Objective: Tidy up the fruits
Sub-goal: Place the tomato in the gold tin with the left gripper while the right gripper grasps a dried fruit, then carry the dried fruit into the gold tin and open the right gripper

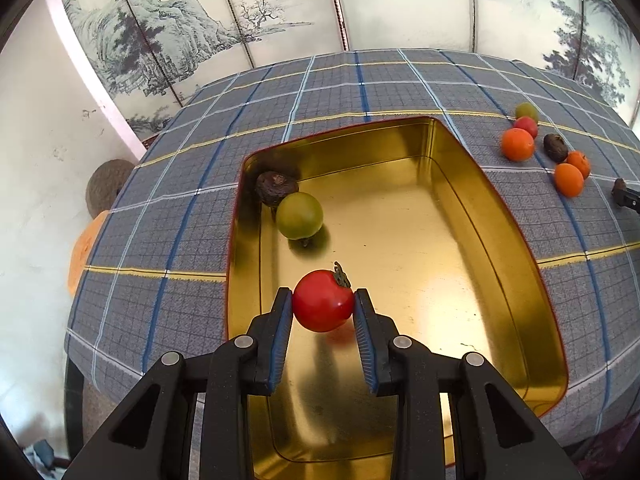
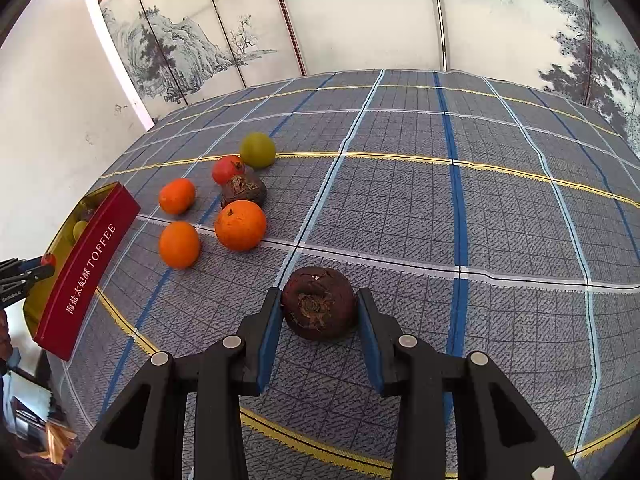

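Observation:
My left gripper (image 1: 323, 305) is shut on a red tomato-like fruit (image 1: 322, 302) and holds it above the gold tin (image 1: 436, 152). In the tin's far left corner lie a dark brown fruit (image 1: 275, 187) and a green fruit (image 1: 299, 215). My right gripper (image 2: 319, 306) is shut on a dark brown fruit (image 2: 319, 303) just above the checked cloth. On the cloth to its left lie three oranges (image 2: 240, 225), a brown fruit (image 2: 243, 190), a red fruit (image 2: 227, 169) and a green fruit (image 2: 257, 149).
The tin's red side reads TOFFEE (image 2: 86, 268) at the left in the right wrist view. The loose fruit pile (image 1: 517, 144) lies right of the tin. A painted folding screen (image 1: 256, 12) stands behind the table. A woven ball (image 1: 106, 188) sits off the table's left edge.

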`<action>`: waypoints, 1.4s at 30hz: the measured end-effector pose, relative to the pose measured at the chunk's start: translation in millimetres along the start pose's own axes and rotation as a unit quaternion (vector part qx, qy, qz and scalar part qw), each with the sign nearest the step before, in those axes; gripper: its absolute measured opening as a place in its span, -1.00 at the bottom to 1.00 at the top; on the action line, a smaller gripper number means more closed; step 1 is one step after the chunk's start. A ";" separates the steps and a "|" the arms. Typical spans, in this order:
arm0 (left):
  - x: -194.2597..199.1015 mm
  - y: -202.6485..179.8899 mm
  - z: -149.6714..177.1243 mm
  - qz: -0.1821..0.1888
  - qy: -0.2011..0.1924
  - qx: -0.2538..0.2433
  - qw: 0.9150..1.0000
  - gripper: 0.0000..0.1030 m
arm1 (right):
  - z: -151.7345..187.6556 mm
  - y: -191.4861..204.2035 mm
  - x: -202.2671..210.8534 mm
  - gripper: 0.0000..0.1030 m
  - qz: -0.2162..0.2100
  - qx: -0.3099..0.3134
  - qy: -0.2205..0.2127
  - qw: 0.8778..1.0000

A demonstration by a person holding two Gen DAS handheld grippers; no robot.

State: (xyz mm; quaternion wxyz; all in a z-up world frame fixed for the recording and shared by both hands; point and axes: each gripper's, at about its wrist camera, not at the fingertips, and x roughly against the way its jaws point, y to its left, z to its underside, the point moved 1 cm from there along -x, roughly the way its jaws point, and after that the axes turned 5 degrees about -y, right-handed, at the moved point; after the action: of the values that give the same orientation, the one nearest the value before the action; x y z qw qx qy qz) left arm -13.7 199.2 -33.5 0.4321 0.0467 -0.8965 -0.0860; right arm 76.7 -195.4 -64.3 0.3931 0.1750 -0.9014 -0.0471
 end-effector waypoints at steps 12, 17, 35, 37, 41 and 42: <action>-8.2 6.2 -5.5 -0.012 0.005 -0.005 1.000 -0.37 | -0.2 0.5 0.4 -0.33 0.000 0.000 0.000 1.000; -9.8 6.8 -6.9 -0.015 0.006 -0.006 1.000 -0.37 | -0.3 0.7 0.5 -0.33 0.001 0.000 0.000 1.000; -11.1 15.0 -12.6 -0.023 -0.008 0.008 1.000 0.10 | -0.3 0.8 0.8 -0.33 0.001 0.000 0.001 1.000; -7.8 15.4 -12.9 -0.024 -0.014 0.009 1.000 0.12 | -0.3 0.8 0.4 -0.33 0.001 0.001 0.001 1.000; -3.8 14.7 -11.4 -0.026 -0.020 0.012 0.999 0.13 | -0.5 1.0 1.2 -0.33 0.001 0.000 0.001 1.000; -2.5 14.7 -10.3 -0.025 -0.021 0.013 0.999 0.13 | -0.6 1.1 1.3 -0.33 0.001 0.000 0.001 1.000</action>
State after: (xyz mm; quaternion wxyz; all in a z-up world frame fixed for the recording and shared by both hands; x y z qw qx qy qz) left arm -4.2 212.8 -26.2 0.4105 0.0729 -0.9049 -0.0860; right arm 76.0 -194.8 -62.7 0.3937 0.1746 -0.9013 -0.0464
